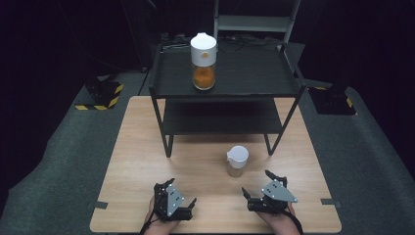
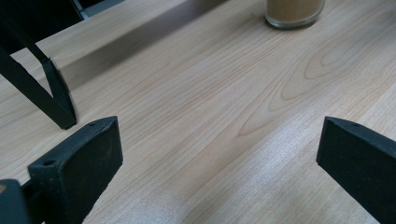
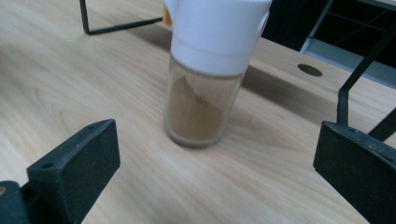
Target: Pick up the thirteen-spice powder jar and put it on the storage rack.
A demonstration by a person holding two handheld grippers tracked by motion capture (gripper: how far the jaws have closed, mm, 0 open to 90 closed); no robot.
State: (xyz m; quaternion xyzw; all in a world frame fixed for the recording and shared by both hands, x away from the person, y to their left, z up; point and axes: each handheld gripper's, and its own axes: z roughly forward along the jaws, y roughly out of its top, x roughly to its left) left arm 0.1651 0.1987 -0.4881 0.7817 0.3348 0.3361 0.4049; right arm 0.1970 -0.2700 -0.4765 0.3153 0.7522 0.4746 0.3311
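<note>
A pale wooden table (image 1: 147,161) is taking up the middle of the high view, standing on a dark grey floor. A black two-tier shelf rack (image 1: 244,78) is standing on the far half of the table, its thin legs reaching down to the wood; one of those legs (image 2: 56,100) is showing at the left of the left gripper view.

On the rack's top tier a tall jar (image 1: 203,61) with a white cap is standing upright, its glass body holding something orange.

The two grippers are resting at the near edge of the table, well apart from each other. The right gripper (image 1: 262,188) is sitting at the near right with its jaws spread wide and holding nothing (the right gripper view is showing bare wood between them). The left gripper (image 1: 178,196) is sitting at the near left, its jaws likewise standing wide apart over empty tabletop.

The small shaker jar (image 1: 237,160) is standing upright on the table in front of the rack, nearer the right gripper than the left and touching neither. In the right gripper view the small shaker jar (image 3: 205,79) is showing a white cap over clear glass part-filled with brown powder, lying ahead of the open jaws and not between them. Its glass base (image 2: 294,11) is peeking in at the top of the left gripper view.
</note>
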